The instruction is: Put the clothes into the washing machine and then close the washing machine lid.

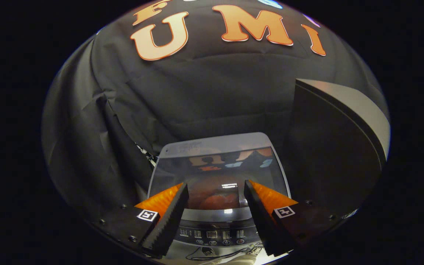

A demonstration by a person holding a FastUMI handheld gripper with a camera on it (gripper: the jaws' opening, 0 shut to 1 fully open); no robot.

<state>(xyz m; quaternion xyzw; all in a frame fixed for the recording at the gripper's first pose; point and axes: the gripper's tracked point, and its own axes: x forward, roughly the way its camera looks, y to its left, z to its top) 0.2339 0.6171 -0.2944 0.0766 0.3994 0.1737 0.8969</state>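
A top-loading washing machine (168, 173) stands below and just ahead of my gripper (215, 185). Its dark glass lid (215, 167) lies flat, down over the tub, and mirrors the booth. A reddish-orange shape (215, 200) shows in the glass between my fingers; I cannot tell whether it is cloth inside or a reflection. The control panel (212, 233) with its buttons runs along the near edge, under the fingers. The gripper is open, held above the lid, with nothing between its fingers.
A tall dark panel with a pale grey edge (348, 103) rises close to the right of the machine. Black cloth (197, 95) hangs behind and to the left. A thin cable (212, 254) lies at the machine's near edge.
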